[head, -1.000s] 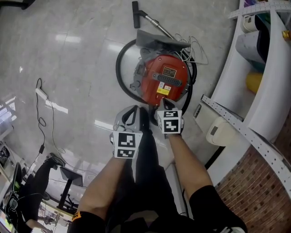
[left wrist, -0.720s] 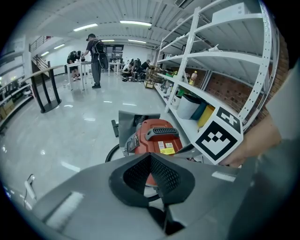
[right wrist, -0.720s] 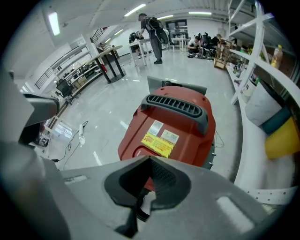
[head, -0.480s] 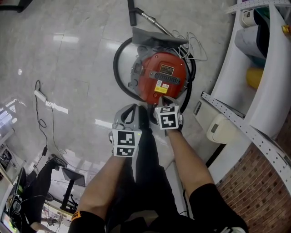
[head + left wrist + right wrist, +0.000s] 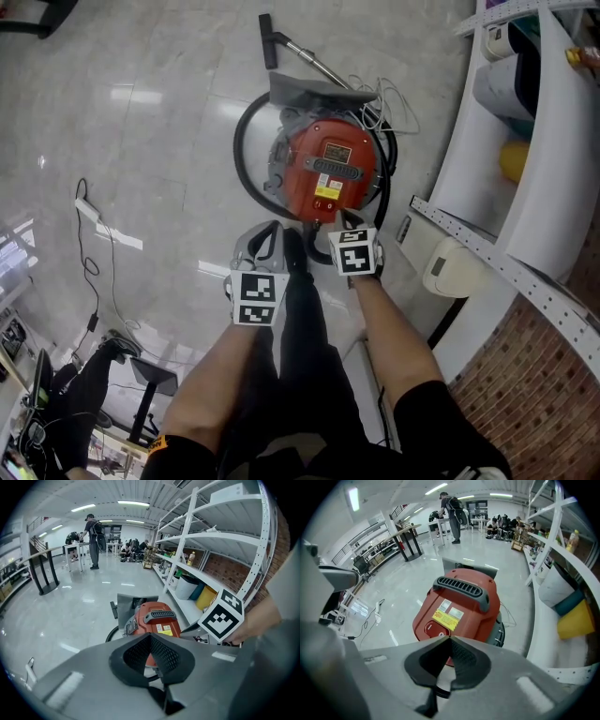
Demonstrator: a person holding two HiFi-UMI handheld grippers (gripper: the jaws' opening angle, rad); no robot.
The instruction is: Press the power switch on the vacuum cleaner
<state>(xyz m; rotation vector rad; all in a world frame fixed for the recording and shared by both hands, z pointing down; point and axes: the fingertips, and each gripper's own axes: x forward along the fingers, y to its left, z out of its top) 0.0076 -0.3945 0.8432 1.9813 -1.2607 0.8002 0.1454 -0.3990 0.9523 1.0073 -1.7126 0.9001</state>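
A red canister vacuum cleaner [image 5: 326, 169] sits on the pale floor, with a black hose [image 5: 246, 155] looped round it and a dark grille handle on top. Its round red power switch [image 5: 433, 628] is on the near sloping face, beside a yellow label. My right gripper [image 5: 342, 223] is shut and empty. It hovers at the vacuum's near edge, and in the right gripper view its tips [image 5: 450, 639] sit just right of the switch. My left gripper [image 5: 267, 234] is also shut and empty, further back and left; the vacuum [image 5: 157, 619] lies beyond its tips [image 5: 150, 635].
White metal shelving [image 5: 525, 187] with bins and a yellow container runs along the right. A wand with a floor nozzle [image 5: 267, 28] and a grey cloth [image 5: 314, 89] lie beyond the vacuum. A white power strip [image 5: 86, 208] with its cable lies left. People stand far off [image 5: 91, 527].
The head view has shifted slightly. Both grippers stay in about the same place at the vacuum's near edge, still shut.
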